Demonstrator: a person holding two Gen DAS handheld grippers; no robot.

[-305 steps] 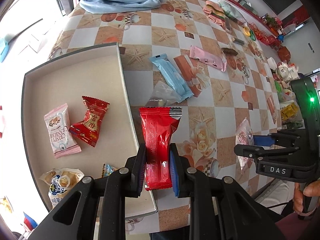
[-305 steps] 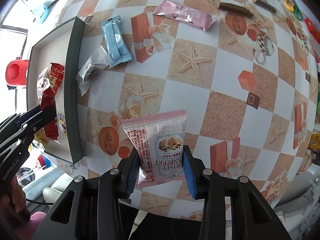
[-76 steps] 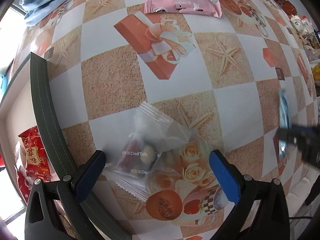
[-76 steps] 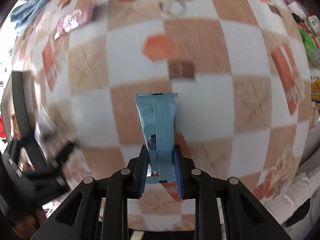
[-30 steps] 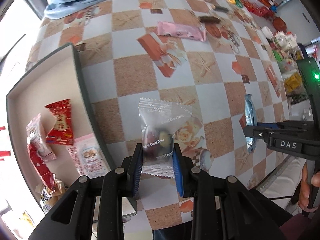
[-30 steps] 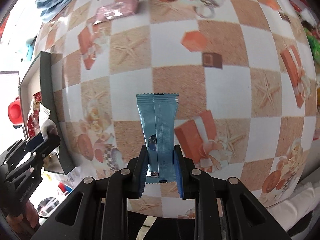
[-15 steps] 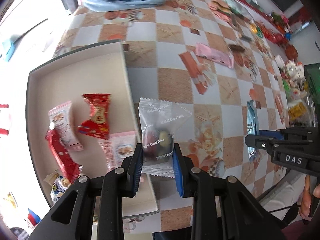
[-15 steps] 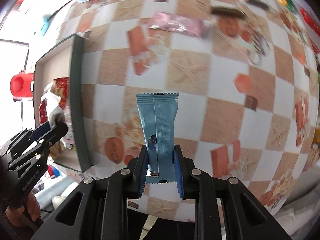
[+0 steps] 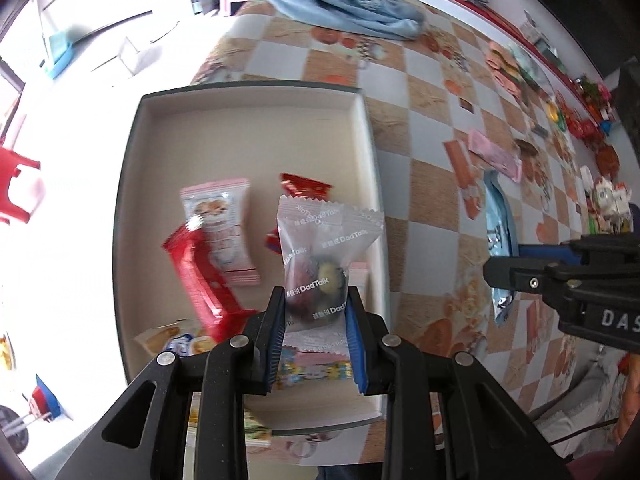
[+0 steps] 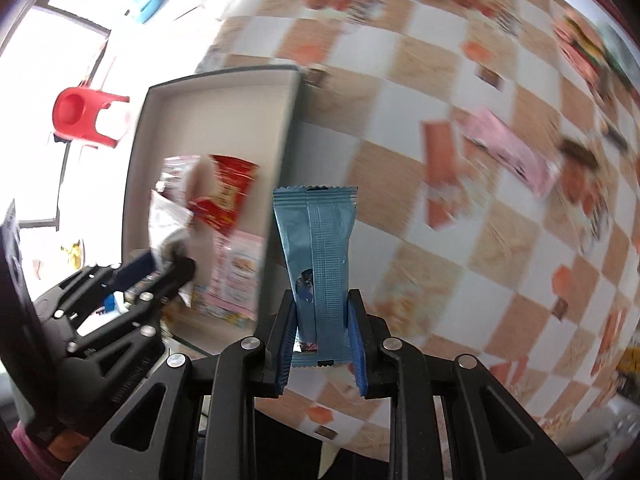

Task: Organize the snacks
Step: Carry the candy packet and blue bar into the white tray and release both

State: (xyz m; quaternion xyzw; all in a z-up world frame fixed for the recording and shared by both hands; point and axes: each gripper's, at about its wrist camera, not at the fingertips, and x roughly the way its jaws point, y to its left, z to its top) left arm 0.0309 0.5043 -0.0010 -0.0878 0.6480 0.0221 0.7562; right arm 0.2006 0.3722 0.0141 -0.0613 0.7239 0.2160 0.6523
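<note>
Clear pkt [image 9: 320, 264], lt-blue bar [image 10: 318, 264], beige tray [image 9: 248, 120], orange/white checked cloth [image 9: 424, 184].

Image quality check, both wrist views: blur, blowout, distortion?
Right wrist: tablecloth motion-smeared, held blue packet sharp, windows blown out. Left wrist: mostly sharp, tray snacks slightly soft, upper left overexposed. Both: strong fisheye bending.

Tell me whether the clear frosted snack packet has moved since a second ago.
Yes. The clear frosted snack packet, held in the left tongs, went from over the checkered tablecloth to over the shallow grey tray.

Blue cloth [image 9: 344, 4] on table; red stool [image 10: 86, 118] beyond.
</note>
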